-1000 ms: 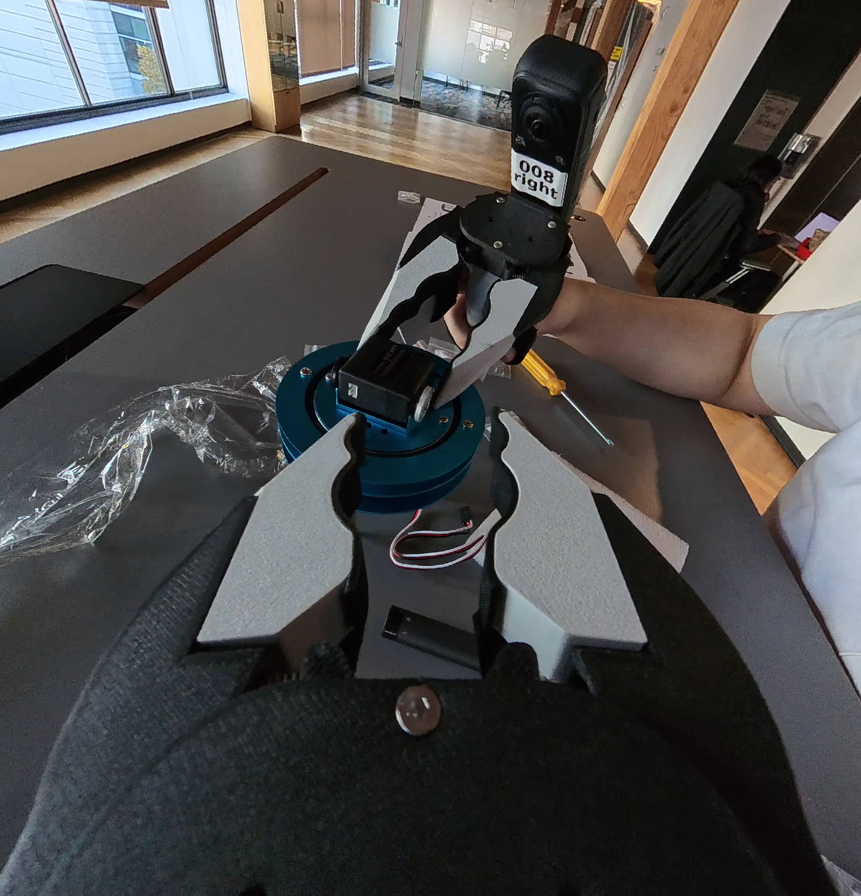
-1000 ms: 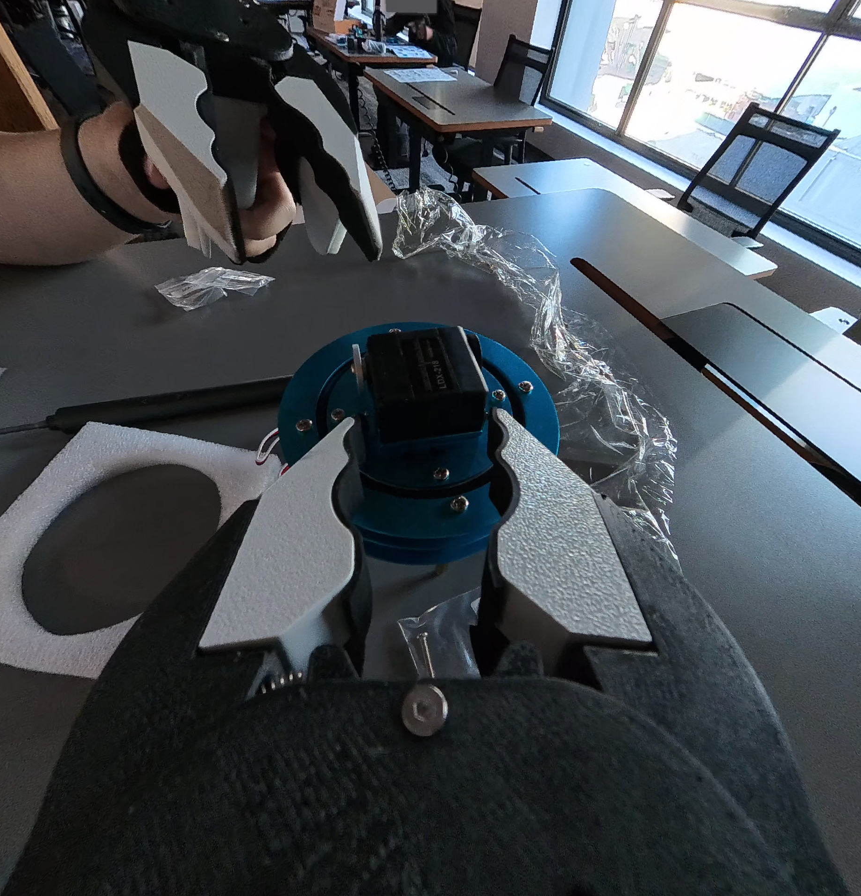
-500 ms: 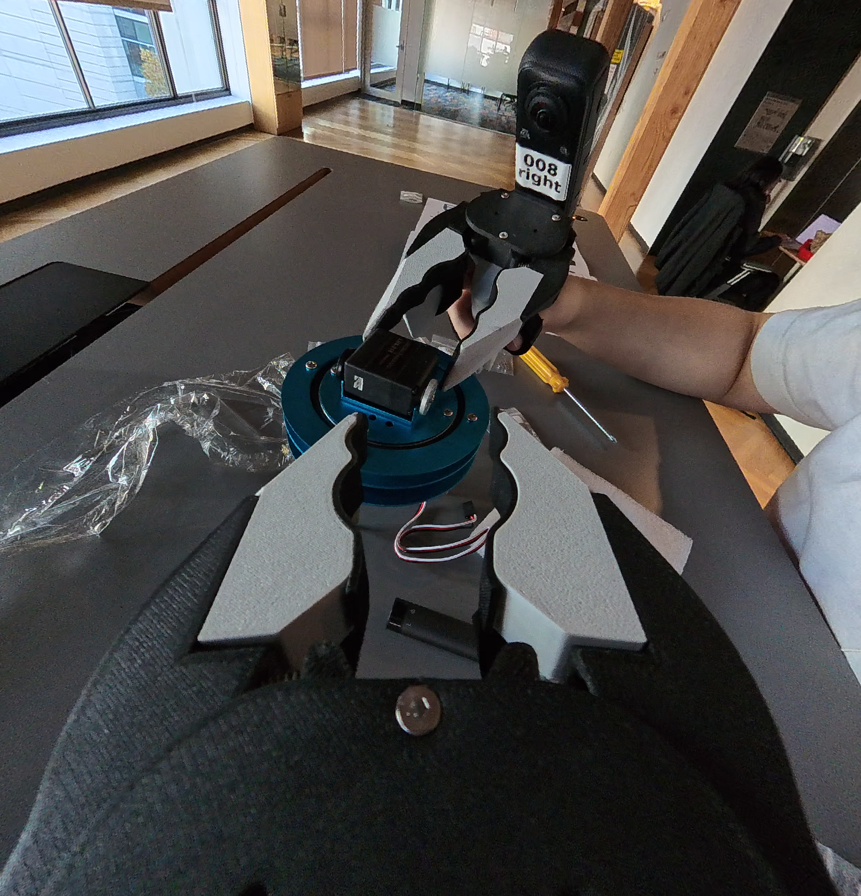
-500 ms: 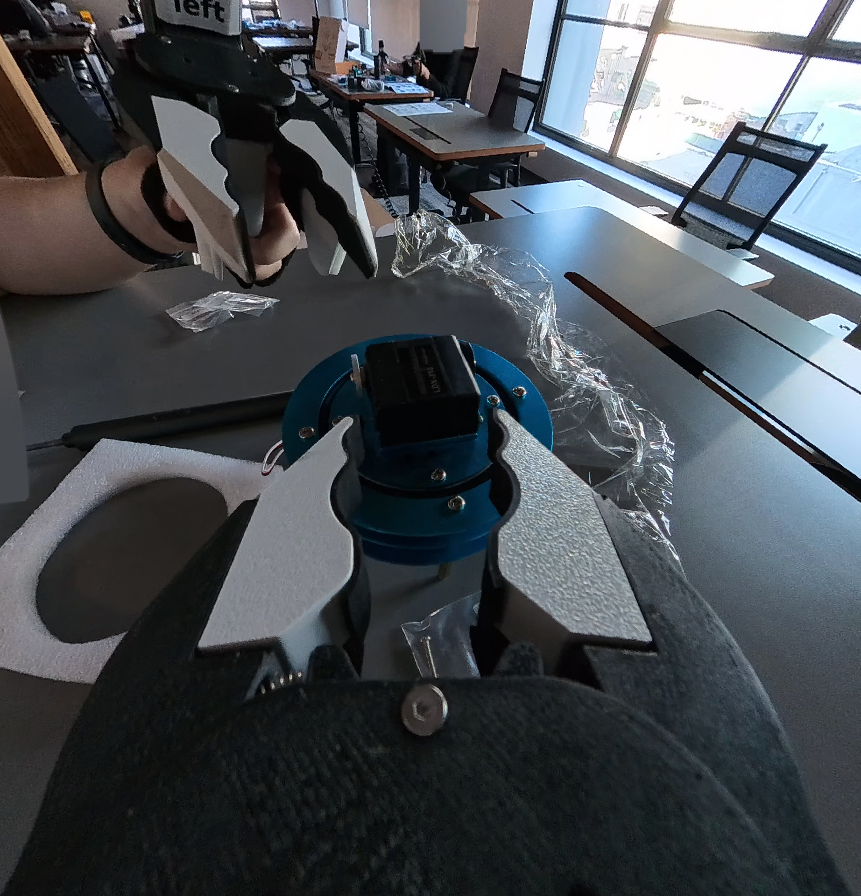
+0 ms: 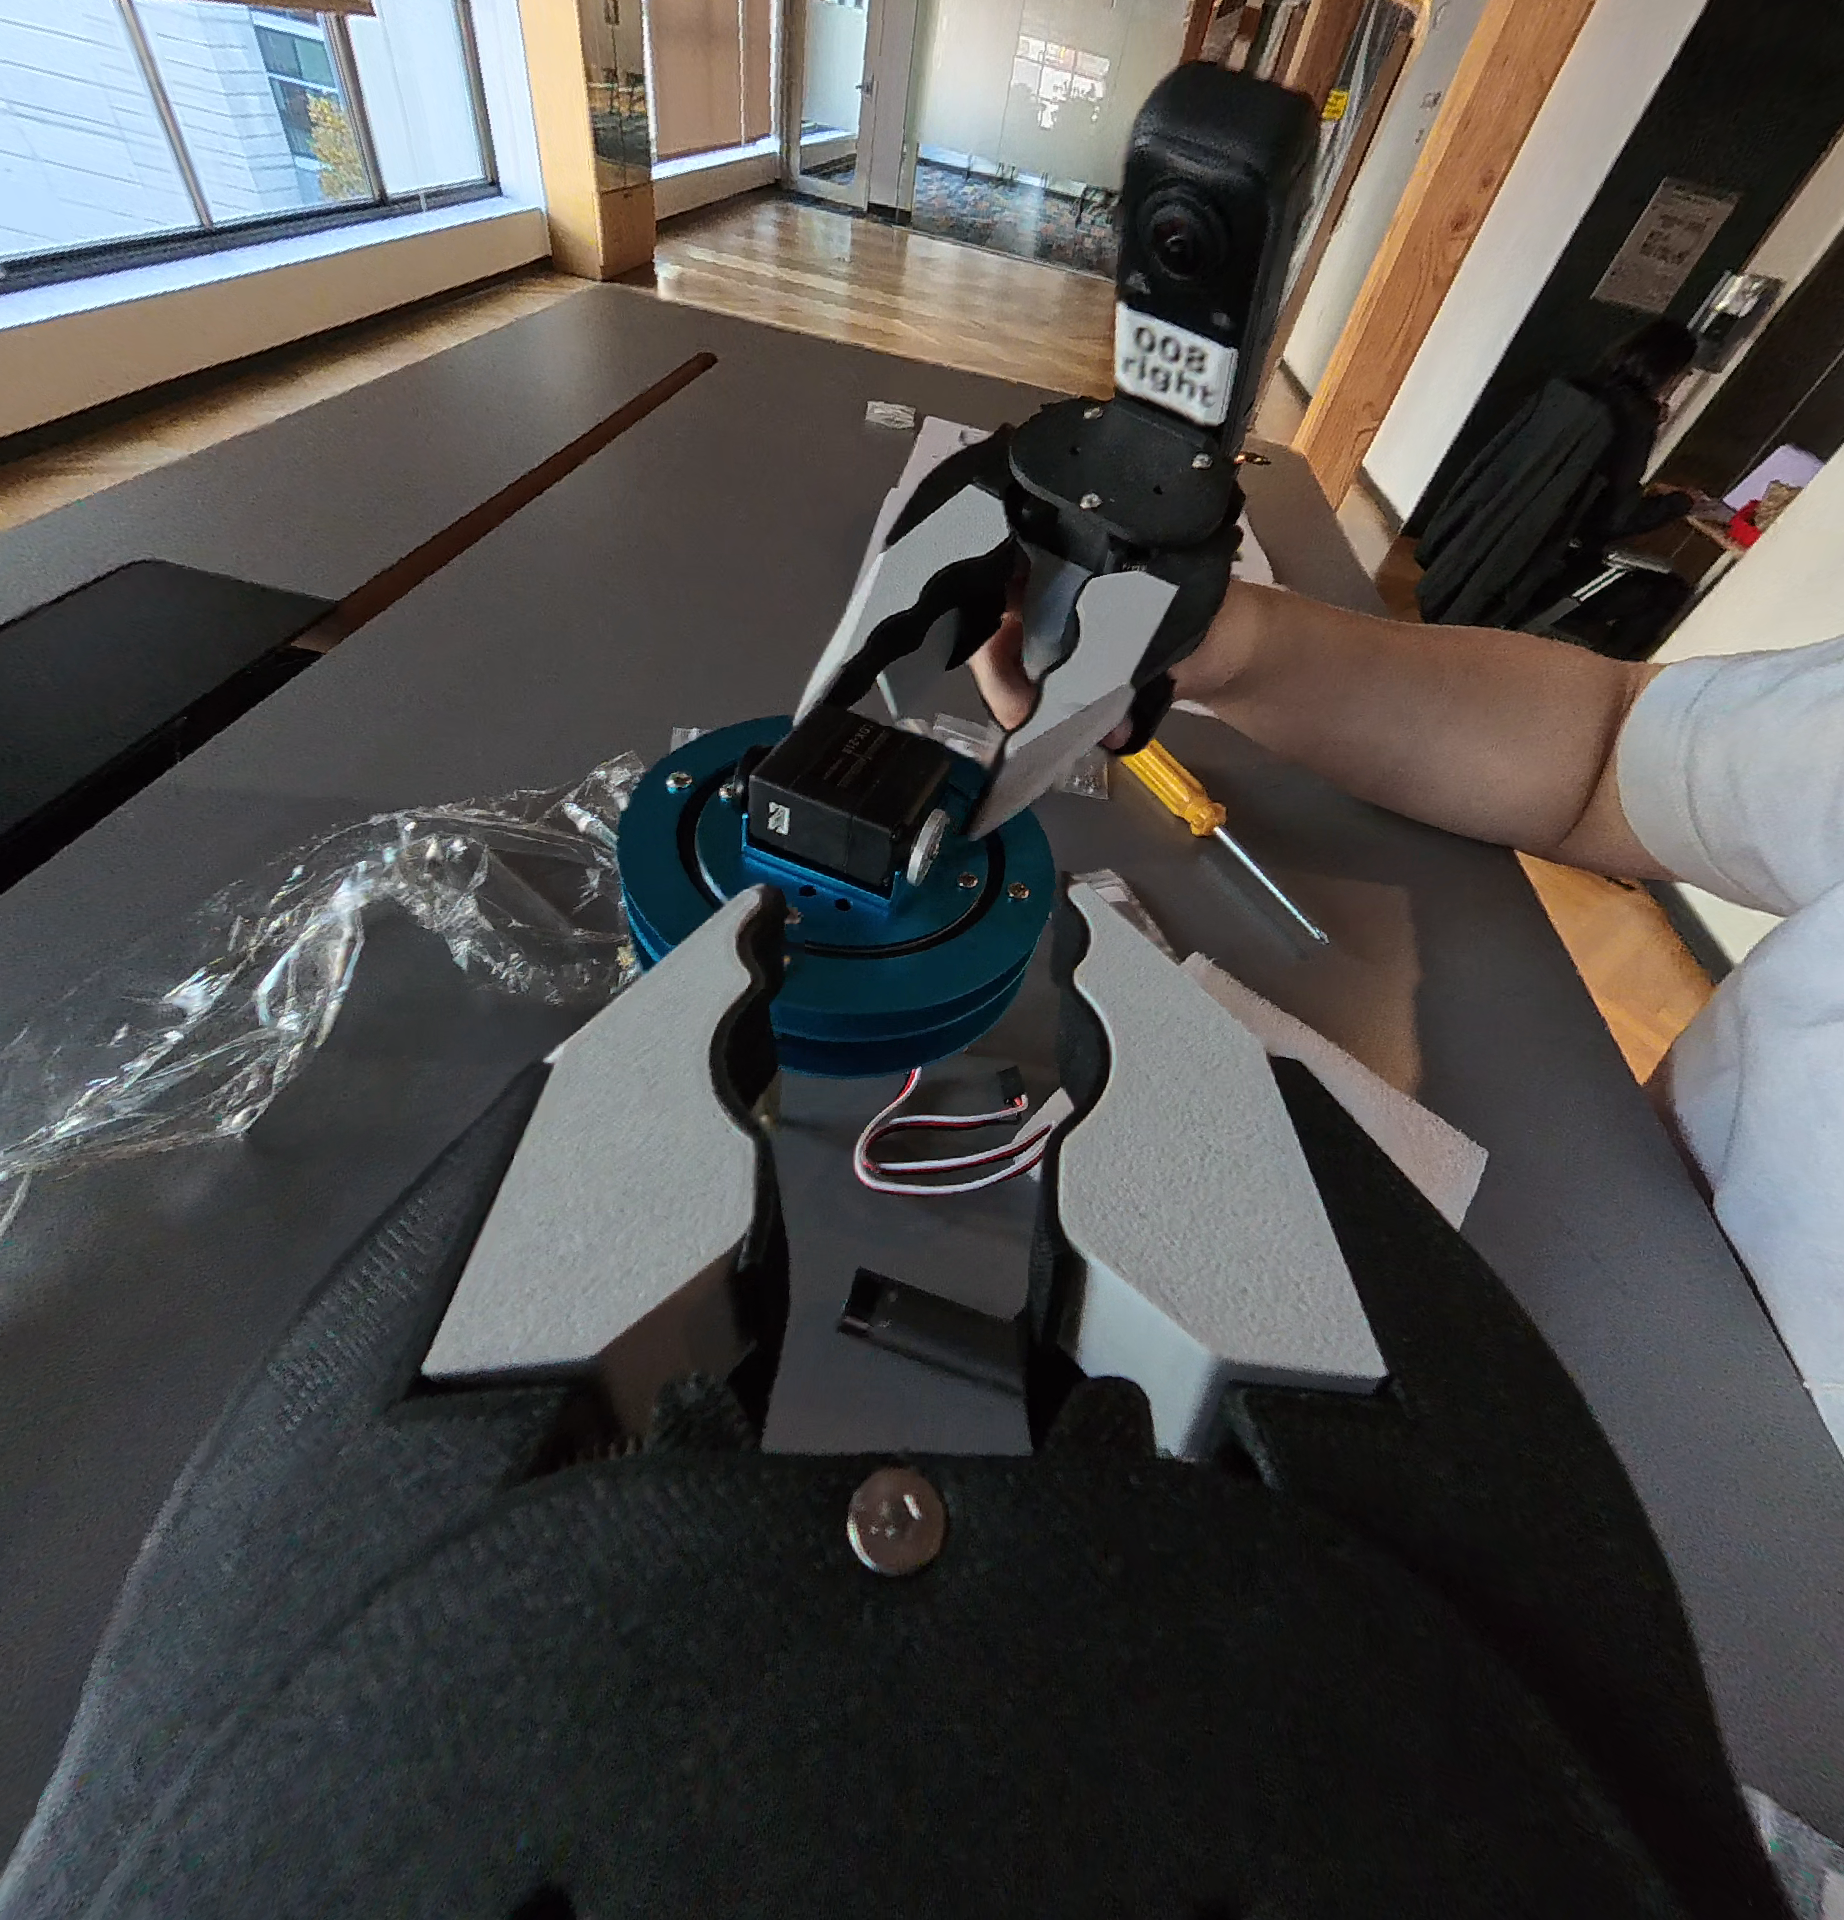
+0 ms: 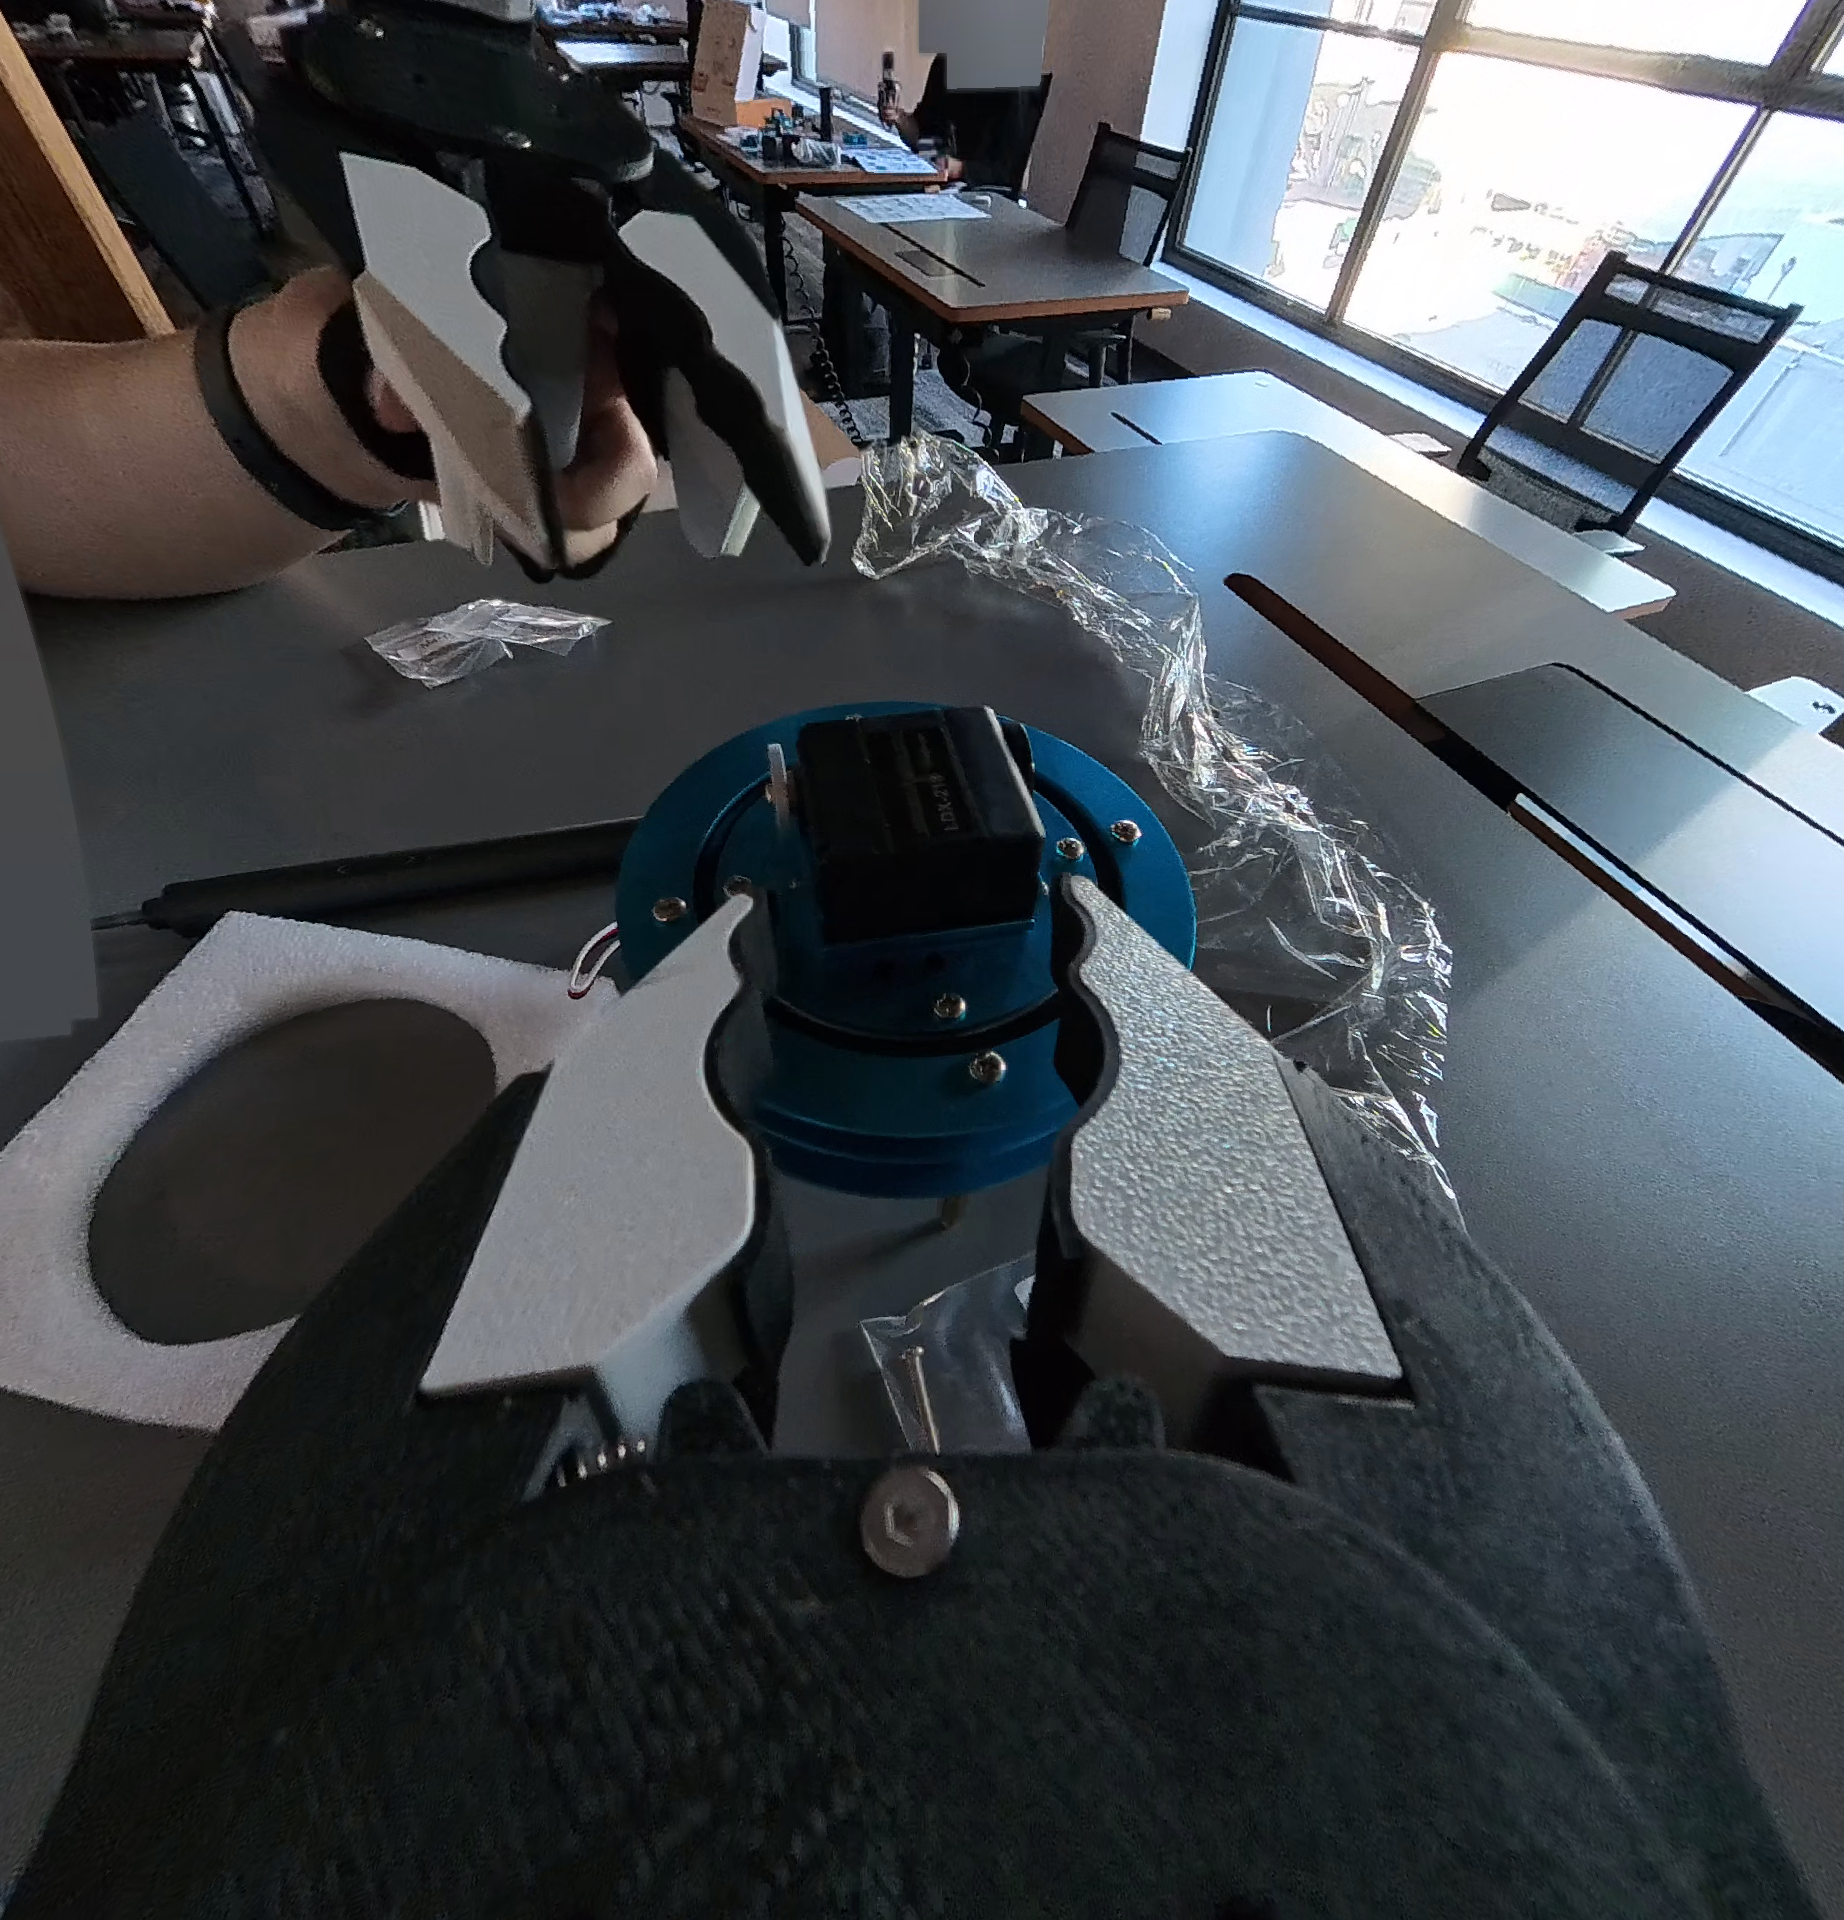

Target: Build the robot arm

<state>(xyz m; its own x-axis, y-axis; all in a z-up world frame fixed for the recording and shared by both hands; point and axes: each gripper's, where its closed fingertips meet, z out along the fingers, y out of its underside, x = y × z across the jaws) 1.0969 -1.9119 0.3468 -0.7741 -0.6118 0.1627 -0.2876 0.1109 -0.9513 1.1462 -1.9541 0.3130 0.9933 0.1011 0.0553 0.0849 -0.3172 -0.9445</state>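
Observation:
A black servo (image 5: 845,800) sits in a blue bracket on a round blue base (image 5: 845,977) on the dark grey table (image 5: 482,644). My right gripper (image 6: 905,894) is open, one fingertip on each side of the servo (image 6: 913,831) and bracket, with a small gap on both sides. It also shows in the left wrist view (image 5: 892,774), held by a bare hand. My left gripper (image 5: 918,904) is open and empty, just short of the base's near rim, above a red, white and black cable (image 5: 949,1143). It shows in the right wrist view (image 6: 658,540), raised behind the base (image 6: 1136,883).
Crumpled clear wrap (image 5: 274,966) lies left of the base. A yellow screwdriver (image 5: 1178,800), a black screwdriver (image 6: 378,883), white foam with a round hole (image 6: 170,1143), a small bag with a screw (image 6: 939,1361) and another small bag (image 6: 482,634) lie around. Desks and a chair stand behind. Tip to tip, the grippers are about 8 cm apart.
Hardly anything. Both grippers stay open and only wobble slightly. The servo and blue base have not moved.

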